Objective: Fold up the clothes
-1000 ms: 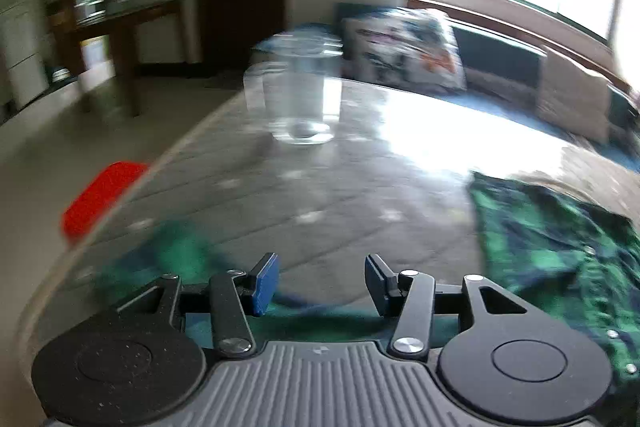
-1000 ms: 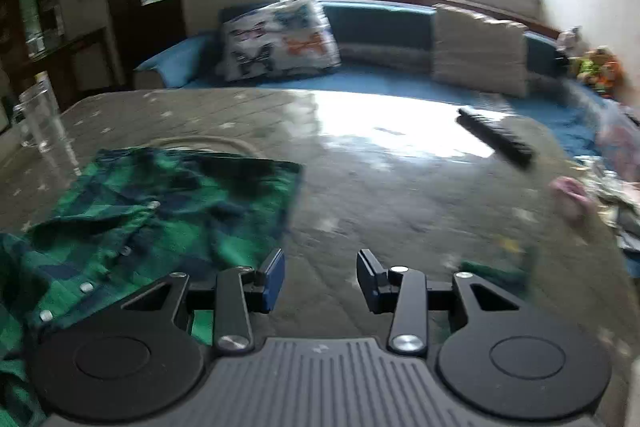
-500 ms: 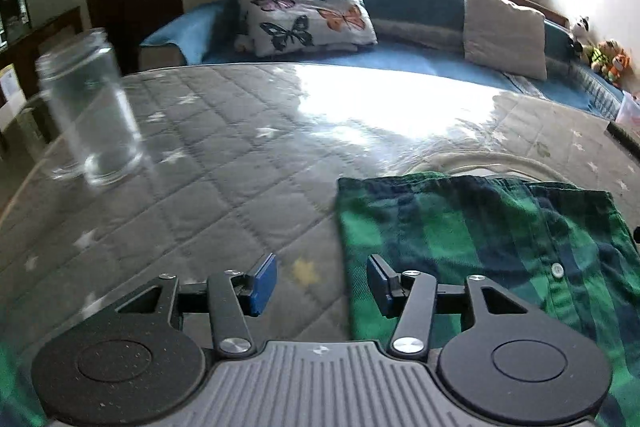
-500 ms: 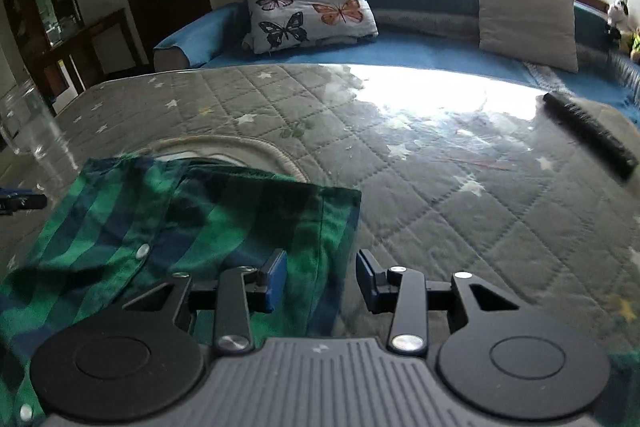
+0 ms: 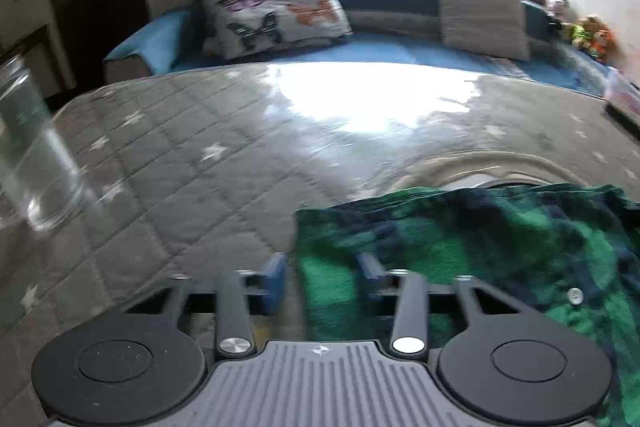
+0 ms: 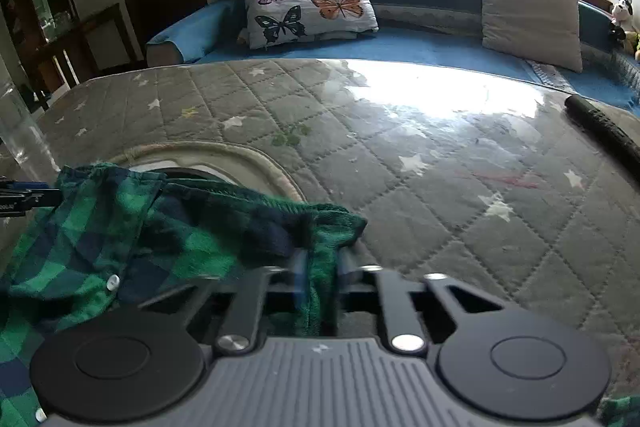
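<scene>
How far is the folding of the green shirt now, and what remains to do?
Early stage. The green plaid shirt lies partly spread on the quilted surface, rumpled, with no neat fold visible. In hand: the right gripper is shut on the shirt's far right corner; the left gripper is open around the far left edge, not yet closed. Left to do: close the left gripper, make the folds, and flatten the cloth.

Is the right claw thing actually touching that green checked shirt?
Touching. The right wrist view shows the right gripper shut on a bunched fold of the shirt.

Right claw (image 6: 320,273) now closed on shirt (image 6: 192,227) corner; left claw (image 5: 322,273) brought astride shirt's 9 o'clock edge.
</scene>
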The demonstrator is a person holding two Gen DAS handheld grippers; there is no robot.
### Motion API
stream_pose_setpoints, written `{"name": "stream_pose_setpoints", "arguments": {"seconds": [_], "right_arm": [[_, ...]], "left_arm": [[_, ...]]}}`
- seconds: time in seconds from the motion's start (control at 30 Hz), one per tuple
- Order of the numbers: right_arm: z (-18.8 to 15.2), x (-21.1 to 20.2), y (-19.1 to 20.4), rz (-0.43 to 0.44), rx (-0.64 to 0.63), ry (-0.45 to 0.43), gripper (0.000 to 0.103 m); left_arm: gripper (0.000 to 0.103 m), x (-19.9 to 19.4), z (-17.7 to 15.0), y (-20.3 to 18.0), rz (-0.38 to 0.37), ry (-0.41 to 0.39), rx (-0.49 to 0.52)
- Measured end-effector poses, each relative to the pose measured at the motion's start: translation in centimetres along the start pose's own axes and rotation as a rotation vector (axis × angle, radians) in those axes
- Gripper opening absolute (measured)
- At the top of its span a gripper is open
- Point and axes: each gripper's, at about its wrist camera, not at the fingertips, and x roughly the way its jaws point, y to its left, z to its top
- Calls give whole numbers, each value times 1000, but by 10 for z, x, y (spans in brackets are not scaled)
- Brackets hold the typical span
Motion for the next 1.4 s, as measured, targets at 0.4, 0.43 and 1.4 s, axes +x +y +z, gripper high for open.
{"name": "stream_pose_setpoints", "arguments": {"seconds": [0.4,0.43,1.4], "right_arm": [[66,-18,21,5,-80,-166,4],[72,-16,22,4,-80,-177,4],[-32,-77,135,254,-457,102,27]], "left_arm": [[3,-19,52,13,66,-172,-7],[3,-17,59,16,76,-181,-17],[23,-44,-54,-65,-107,10,232]]}}
